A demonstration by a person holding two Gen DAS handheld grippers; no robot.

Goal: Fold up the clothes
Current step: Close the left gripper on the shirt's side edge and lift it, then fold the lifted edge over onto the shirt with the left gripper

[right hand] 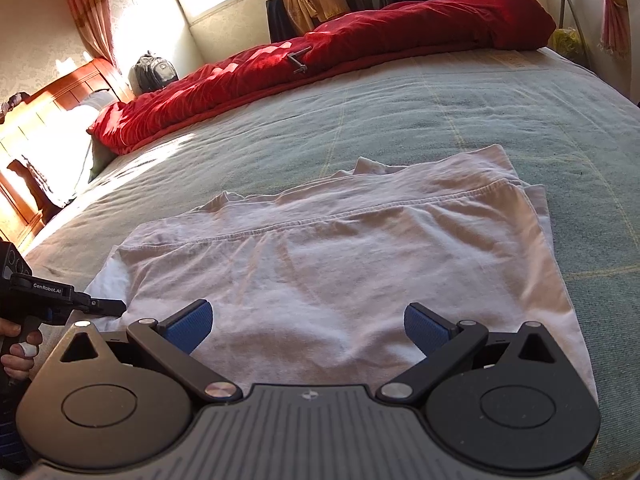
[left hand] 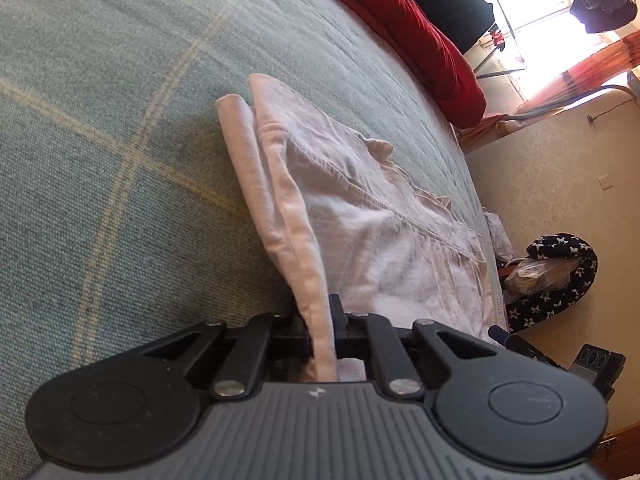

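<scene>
in the left wrist view the left claw (left hand: 320, 330) was pinched nearly closed on a hemmed edge of the pale pink garment (left hand: 360, 216), the fold of cloth running up between the black fingers from the lower centre of the frame and lifting off the bed. the rest of that garment lay rumpled across the middle of the frame, soft cotton with a stitched seam and creases. under it spread the bedcover (left hand: 120, 120), a coarse woven grey-green fabric crossed by thin cream lines. a puffy red quilt (left hand: 420, 32) ran along the upper right, and a dark bag with white stars (left hand: 560, 276) sat on the floor at the right edge. in the right wrist view the right claw (right hand: 308, 326) stood wide open low over the near part of the garment (right hand: 340, 240), its blue ribbed pads (right hand: 188, 326) apart at lower left and lower right with nothing between them; whether they touched the cloth i could not tell. the garment lay flat in the centre, partly folded, with a hem line across it. at the left edge a hand (right hand: 16, 352) gripped the other black tool.
</scene>
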